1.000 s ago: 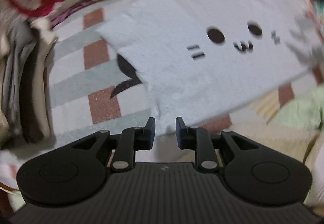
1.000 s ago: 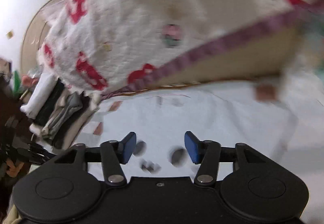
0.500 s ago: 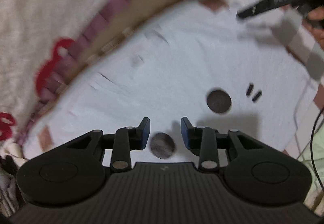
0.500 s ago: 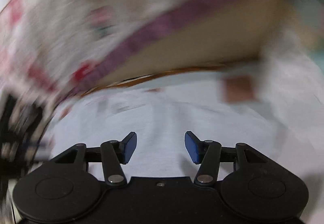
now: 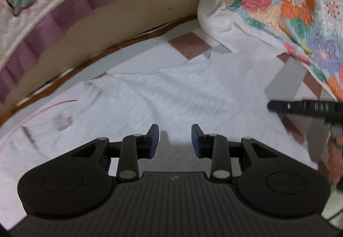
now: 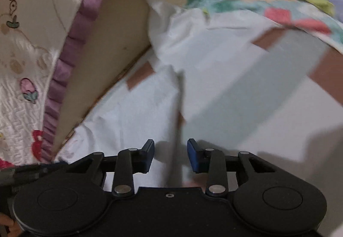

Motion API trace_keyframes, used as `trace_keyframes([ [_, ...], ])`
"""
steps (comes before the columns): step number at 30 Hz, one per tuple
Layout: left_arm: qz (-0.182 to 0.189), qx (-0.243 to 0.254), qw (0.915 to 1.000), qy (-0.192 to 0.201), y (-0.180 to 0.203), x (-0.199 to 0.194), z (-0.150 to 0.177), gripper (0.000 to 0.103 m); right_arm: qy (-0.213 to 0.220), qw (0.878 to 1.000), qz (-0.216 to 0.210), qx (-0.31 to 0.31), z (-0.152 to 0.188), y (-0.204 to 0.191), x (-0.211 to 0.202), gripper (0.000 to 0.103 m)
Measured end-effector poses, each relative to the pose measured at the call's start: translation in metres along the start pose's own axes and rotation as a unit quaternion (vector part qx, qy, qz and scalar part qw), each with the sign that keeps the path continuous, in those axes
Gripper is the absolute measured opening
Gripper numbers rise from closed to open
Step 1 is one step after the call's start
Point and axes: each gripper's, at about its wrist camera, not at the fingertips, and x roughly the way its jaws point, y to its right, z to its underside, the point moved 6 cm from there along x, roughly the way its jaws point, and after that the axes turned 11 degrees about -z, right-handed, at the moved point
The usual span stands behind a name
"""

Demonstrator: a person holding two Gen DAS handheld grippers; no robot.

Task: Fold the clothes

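Note:
A white fluffy garment lies spread flat on a checked mat. My left gripper hovers low over the garment's upper part, open, with nothing between its fingers. In the right wrist view the garment ends in a straight side edge. That edge runs up between the jaws of my right gripper, which are closing; a gap still shows on both sides of the cloth. One black finger of the right gripper reaches into the left wrist view from the right.
A bed side with a purple-frilled quilt rises just beyond the garment. A floral quilt with a white lining hangs onto the mat at the far right. A hand shows at the right border.
Both grippers have come down close over the garment near the bed. The printed face has left the left wrist view. The right jaws have narrowed around the garment's side edge.

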Motion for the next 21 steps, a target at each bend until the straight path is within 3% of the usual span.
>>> trace_keyframes([
  [4,0.024,0.007,0.9996,0.012,0.001,0.005,-0.003,0.032,-0.001,0.999,-0.032,-0.014,-0.009,-0.006,0.016,0.044],
  [6,0.031,0.011,0.9993,0.019,-0.002,0.003,-0.005,0.032,0.003,0.997,-0.046,-0.062,-0.017,-0.017,0.029,0.008],
  [10,0.036,-0.017,0.9986,0.035,-0.018,-0.010,-0.009,0.034,0.040,0.981,-0.073,-0.175,-0.020,-0.064,0.031,0.005],
  [12,0.038,-0.038,0.9971,0.053,-0.027,-0.022,-0.007,0.037,0.043,0.958,-0.068,-0.275,-0.001,-0.100,0.026,0.005],
  [15,0.061,-0.098,0.9914,0.061,-0.044,-0.029,0.007,0.041,0.021,0.904,-0.079,-0.420,0.037,-0.153,0.026,0.005],
  [16,0.074,-0.124,0.9879,0.057,-0.051,-0.028,0.014,0.042,-0.008,0.895,-0.094,-0.436,0.051,-0.164,0.033,0.005],
  [18,0.101,-0.171,0.9791,0.044,-0.066,-0.020,0.029,0.042,-0.083,0.892,-0.126,-0.425,0.072,-0.170,0.050,0.005],
  [21,0.110,-0.233,0.9662,0.010,-0.085,0.002,0.050,0.042,-0.175,0.885,-0.163,-0.399,0.090,-0.168,0.067,0.010],
])
